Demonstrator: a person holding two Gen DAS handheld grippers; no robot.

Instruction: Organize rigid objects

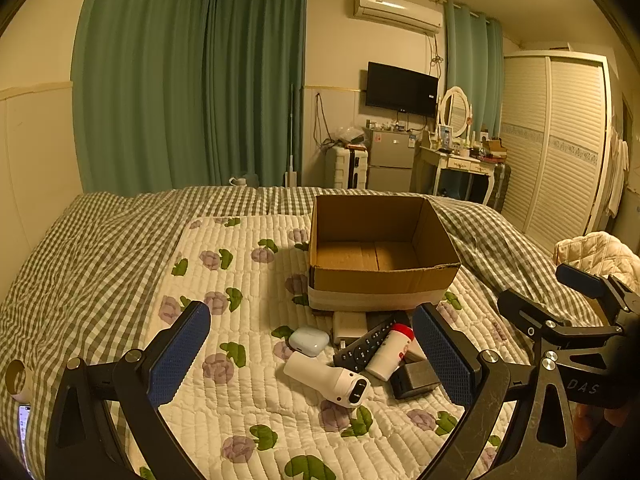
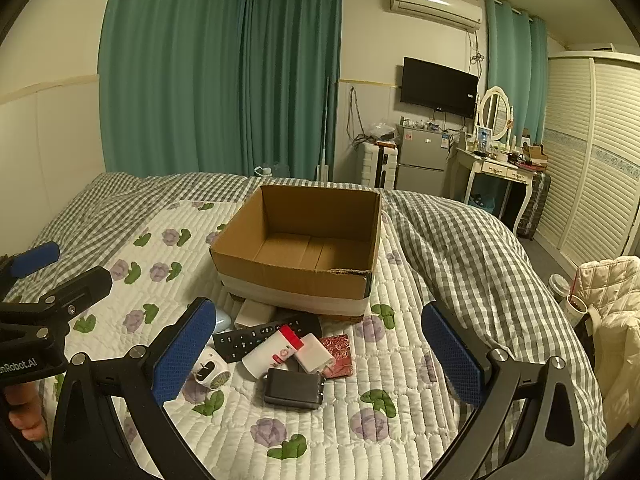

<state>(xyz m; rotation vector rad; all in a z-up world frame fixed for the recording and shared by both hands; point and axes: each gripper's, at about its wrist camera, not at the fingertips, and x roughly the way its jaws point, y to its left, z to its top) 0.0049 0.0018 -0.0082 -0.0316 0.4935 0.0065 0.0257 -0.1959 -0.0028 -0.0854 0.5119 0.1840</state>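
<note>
An empty open cardboard box (image 1: pixel 380 280) (image 2: pixel 304 280) stands on the floral quilt. In front of it lies a heap: a white handheld device (image 1: pixel 328 380) (image 2: pixel 210 368), a pale earbud case (image 1: pixel 309 341), a black remote (image 1: pixel 370 346) (image 2: pixel 256 336), a white bottle with a red cap (image 1: pixel 390 354) (image 2: pixel 272 350), a black adapter (image 1: pixel 414 378) (image 2: pixel 294 388), a white charger (image 2: pixel 316 354), a red patterned box (image 2: pixel 340 354) and a white block (image 1: pixel 350 326) (image 2: pixel 254 312). My left gripper (image 1: pixel 312 360) is open above the heap. My right gripper (image 2: pixel 320 354) is open above it too.
The floral quilt (image 2: pixel 400 420) lies on a checked duvet (image 1: pixel 80 260) covering the bed. A phone (image 1: pixel 24 432) lies at the bed's left edge. A cream jacket (image 2: pixel 616 320) and cups (image 2: pixel 568 300) are at the right. Beyond the bed are a fridge (image 2: pixel 422 160) and a dressing table (image 2: pixel 500 172).
</note>
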